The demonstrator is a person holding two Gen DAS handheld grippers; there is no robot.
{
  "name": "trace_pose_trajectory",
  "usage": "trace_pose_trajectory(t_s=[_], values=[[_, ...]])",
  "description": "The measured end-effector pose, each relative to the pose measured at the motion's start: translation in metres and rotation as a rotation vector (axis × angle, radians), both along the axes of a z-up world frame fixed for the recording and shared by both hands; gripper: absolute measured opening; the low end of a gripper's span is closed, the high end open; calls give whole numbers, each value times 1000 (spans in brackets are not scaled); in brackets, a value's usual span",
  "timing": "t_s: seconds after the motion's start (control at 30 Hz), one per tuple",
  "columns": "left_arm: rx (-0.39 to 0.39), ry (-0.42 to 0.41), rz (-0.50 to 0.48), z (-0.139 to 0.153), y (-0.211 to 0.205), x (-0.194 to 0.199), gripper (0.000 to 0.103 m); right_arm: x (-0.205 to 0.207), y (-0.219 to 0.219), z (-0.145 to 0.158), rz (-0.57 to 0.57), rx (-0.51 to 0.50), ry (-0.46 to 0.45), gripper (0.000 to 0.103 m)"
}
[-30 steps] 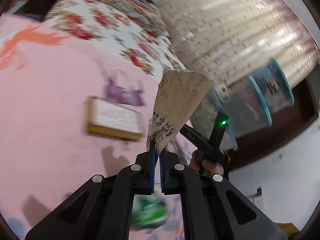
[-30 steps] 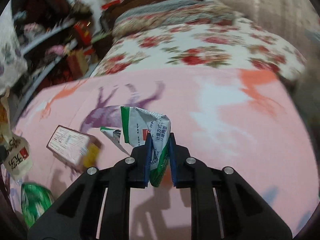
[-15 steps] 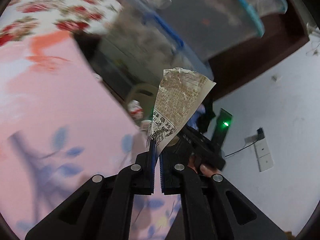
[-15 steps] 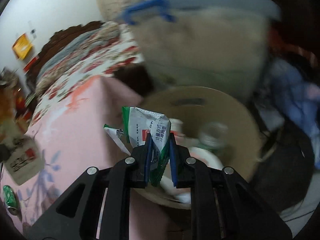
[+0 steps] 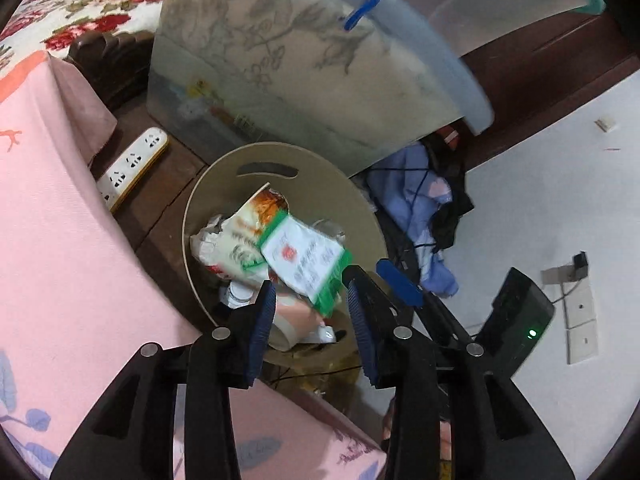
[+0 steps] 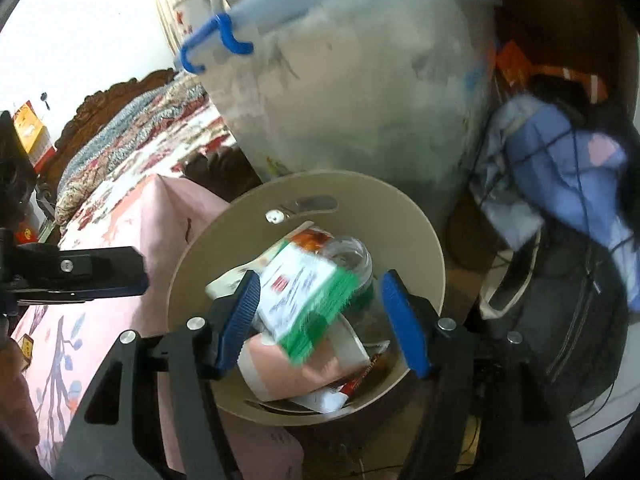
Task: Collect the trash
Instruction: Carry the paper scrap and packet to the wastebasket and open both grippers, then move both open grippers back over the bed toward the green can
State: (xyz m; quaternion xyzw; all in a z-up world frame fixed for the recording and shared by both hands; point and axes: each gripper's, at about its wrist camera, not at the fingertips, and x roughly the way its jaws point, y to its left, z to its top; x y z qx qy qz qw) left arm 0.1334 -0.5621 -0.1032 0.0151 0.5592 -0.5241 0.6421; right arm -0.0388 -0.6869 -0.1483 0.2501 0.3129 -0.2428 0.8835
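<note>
A round tan trash bin (image 5: 340, 200) stands on the floor beside the pink bed. My left gripper (image 5: 312, 320) hovers over it, jaws opening, nothing between the pads. The brown printed paper wrapper (image 5: 240, 240) lies loose in the bin. My right gripper (image 6: 322, 308) hangs over the same bin (image 6: 400, 232), jaws opening. A green and white packet (image 6: 304, 300), blurred, drops free between its fingers onto the other trash; no pad touches it. The same packet (image 5: 304, 260) shows in the left wrist view. The left gripper's finger (image 6: 100, 272) shows at the left edge.
A big translucent storage box (image 5: 300, 60) with a blue latch stands right behind the bin. A white power strip (image 5: 132, 164) lies on the dark wooden ledge. Blue clothes (image 6: 560, 160) and a dark bag (image 6: 568, 320) crowd the right side. The pink bed sheet (image 5: 48, 220) borders the left.
Both grippers swung from over the bed to above the bin. Each was shut on its piece of trash; now both stand apart, and the wrapper and packet have left them.
</note>
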Motion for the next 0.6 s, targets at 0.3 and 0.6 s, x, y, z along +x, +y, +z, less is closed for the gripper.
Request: trace_pose_trajectory(t_s=[0.3, 0.6], values=[[61, -372, 73, 38, 83, -38, 37, -30, 41, 31, -18, 58, -117, 65], [133, -519, 224, 55, 181, -57, 45, -42, 109, 40, -9, 161, -207, 65]])
